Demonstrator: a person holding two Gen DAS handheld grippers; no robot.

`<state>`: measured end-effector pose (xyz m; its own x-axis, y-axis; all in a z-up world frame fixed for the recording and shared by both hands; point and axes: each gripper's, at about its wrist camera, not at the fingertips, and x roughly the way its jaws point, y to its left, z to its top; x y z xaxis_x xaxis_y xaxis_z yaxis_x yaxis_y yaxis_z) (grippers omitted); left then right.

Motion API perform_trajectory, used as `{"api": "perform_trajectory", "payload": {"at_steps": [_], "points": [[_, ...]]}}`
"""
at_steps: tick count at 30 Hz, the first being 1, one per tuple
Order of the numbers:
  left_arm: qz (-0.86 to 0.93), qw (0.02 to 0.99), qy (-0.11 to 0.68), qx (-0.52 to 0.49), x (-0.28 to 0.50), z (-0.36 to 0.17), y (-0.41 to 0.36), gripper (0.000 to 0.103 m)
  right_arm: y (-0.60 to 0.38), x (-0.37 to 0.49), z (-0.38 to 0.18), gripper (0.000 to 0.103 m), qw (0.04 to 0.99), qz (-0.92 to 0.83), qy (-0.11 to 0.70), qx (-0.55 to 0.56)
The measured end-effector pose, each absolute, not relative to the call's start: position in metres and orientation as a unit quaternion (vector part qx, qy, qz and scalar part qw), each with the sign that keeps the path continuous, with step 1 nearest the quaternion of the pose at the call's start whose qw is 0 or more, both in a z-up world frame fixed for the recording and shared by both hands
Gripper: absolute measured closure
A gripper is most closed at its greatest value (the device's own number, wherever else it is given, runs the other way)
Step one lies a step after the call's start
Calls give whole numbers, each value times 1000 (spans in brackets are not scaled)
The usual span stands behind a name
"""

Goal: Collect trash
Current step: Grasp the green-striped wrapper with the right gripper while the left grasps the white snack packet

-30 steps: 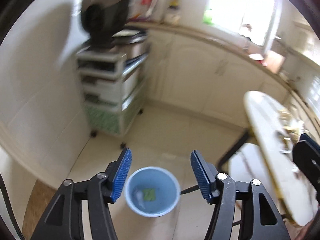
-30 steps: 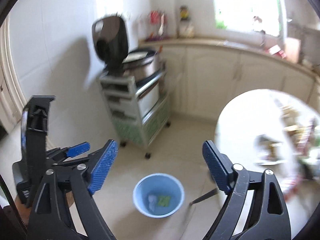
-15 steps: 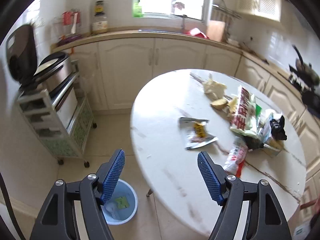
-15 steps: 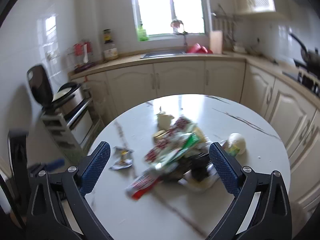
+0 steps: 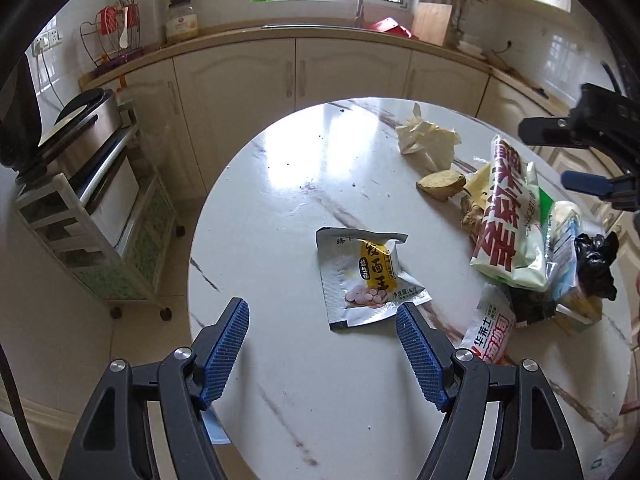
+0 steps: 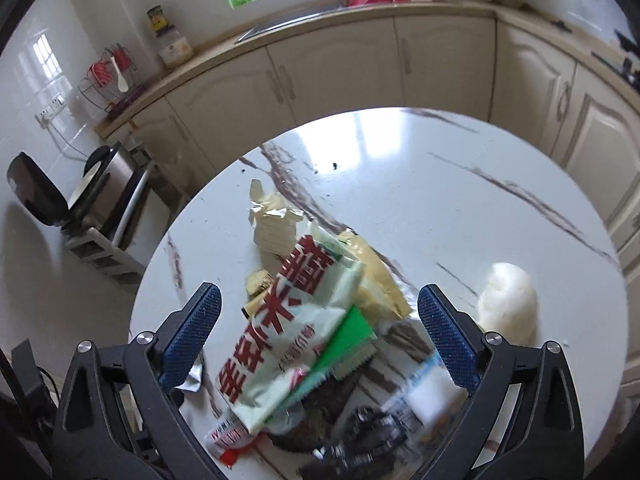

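Left wrist view: left gripper (image 5: 322,344) gapes empty; silver seasoning sachet (image 5: 368,278) lies flat just ahead, slightly right. Right gripper (image 6: 318,332) gapes empty above green-and-white snack bag (image 6: 296,320).

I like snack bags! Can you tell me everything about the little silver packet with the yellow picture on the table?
The silver packet is a small foil-looking sachet with a yellow label and Chinese writing. It lies flat and crinkled on the white marbled table, apart from the trash heap on the right. Its top edge looks torn open. The open left gripper hovers near it; nothing grips it.
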<state>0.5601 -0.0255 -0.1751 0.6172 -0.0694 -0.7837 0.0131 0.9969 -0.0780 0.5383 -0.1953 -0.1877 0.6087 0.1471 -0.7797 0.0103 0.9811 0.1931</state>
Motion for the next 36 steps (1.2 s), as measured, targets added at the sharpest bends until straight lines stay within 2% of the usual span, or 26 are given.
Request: {"api": "perform_trajectory", "payload": {"at_steps": [3, 5, 7, 13, 15, 18, 26, 29, 32, 33, 34, 36], "points": [[-24, 898, 438, -37, 564, -179, -23, 31, -196, 552, -197, 5, 883, 44, 458, 95], [-26, 897, 440, -43, 567, -180, -20, 30, -195, 563, -205, 10, 870, 55, 479, 108], [-29, 897, 438, -44, 568, -180, -19, 30, -192, 573, -209, 28, 861, 58, 494, 110], [-37, 898, 436, -53, 568, -181, -12, 29, -188, 582, -208, 63, 863, 50, 496, 82], [-39, 898, 434, -55, 567, -182, -9, 29, -191, 581, -206, 81, 865, 58, 491, 85], [-36, 899, 433, -53, 566, -184, -5, 29, -194, 574, -197, 87, 872, 71, 476, 96], [-32, 900, 430, -62, 572, -185, -3, 28, -167, 555, -193, 90, 860, 139, 480, 105], [-43, 899, 431, -60, 573, -184, -8, 28, -164, 550, -202, 86, 857, 122, 490, 105], [-61, 898, 428, -79, 574, -184, -6, 28, -172, 541, -204, 62, 862, 99, 486, 108], [-60, 899, 426, -78, 575, -185, -7, 27, -175, 538, -204, 51, 866, 90, 481, 108], [-56, 900, 426, -69, 577, -186, -9, 27, -176, 537, -204, 45, 869, 86, 476, 104], [-58, 900, 428, -61, 578, -186, -11, 27, -177, 539, -208, 45, 864, 101, 481, 111]]}}
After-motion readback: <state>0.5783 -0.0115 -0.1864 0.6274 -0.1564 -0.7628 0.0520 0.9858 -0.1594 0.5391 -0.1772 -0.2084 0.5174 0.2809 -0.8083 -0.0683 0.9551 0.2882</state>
